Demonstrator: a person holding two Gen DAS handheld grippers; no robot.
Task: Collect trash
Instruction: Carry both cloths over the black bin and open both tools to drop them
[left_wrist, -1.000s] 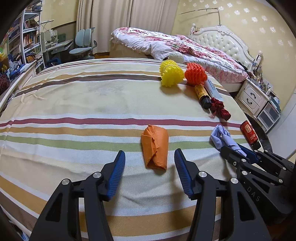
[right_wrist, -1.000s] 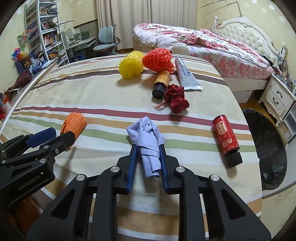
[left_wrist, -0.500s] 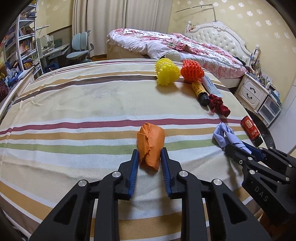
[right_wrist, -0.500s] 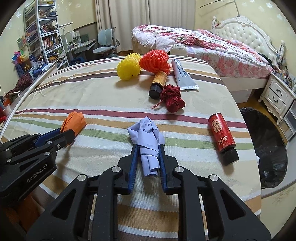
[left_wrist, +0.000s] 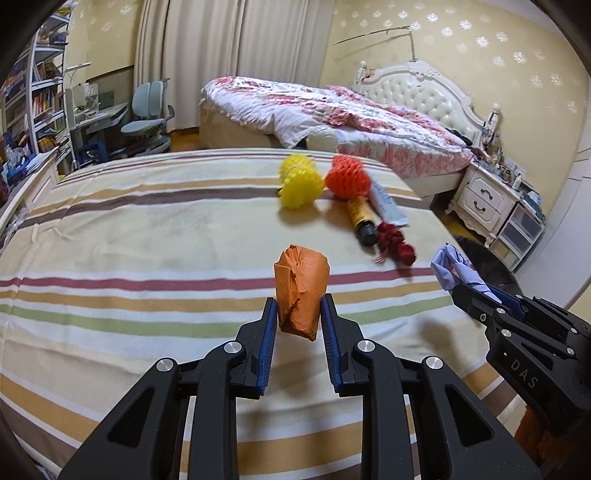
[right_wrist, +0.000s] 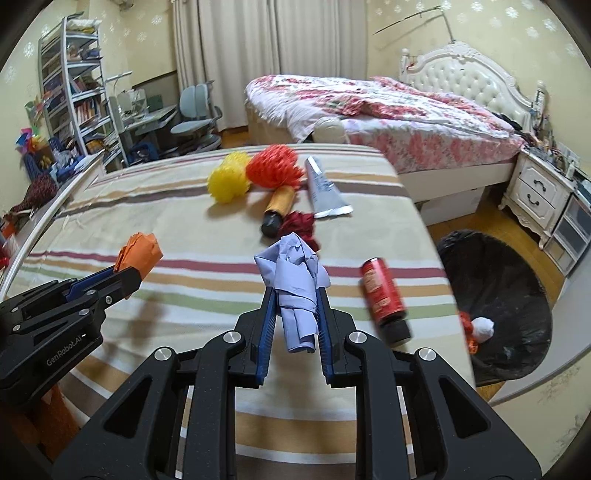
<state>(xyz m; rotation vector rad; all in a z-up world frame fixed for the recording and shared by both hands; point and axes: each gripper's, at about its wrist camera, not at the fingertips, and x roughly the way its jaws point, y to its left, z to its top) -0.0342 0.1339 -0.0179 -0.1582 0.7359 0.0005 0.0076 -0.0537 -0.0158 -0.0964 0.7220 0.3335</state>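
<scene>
Two paper wads clamped, bin partly filled.
Orange wad (left_wrist: 301, 291) is gripped by left gripper (left_wrist: 298, 325), lilac wad (right_wrist: 293, 284) by right gripper (right_wrist: 294, 321); beside the striped table (right_wrist: 184, 221), black-lined bin (right_wrist: 495, 295) holds white and red scraps (right_wrist: 478, 328).

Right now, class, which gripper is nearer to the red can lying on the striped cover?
The right gripper, holding blue paper, is just beside the red can. The left gripper is farther off.

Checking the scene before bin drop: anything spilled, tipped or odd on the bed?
Nothing spilled. The red can and amber bottle lie on their sides among scattered trash on the striped bedspread. Some trash already sits in the black bin bag.
</scene>
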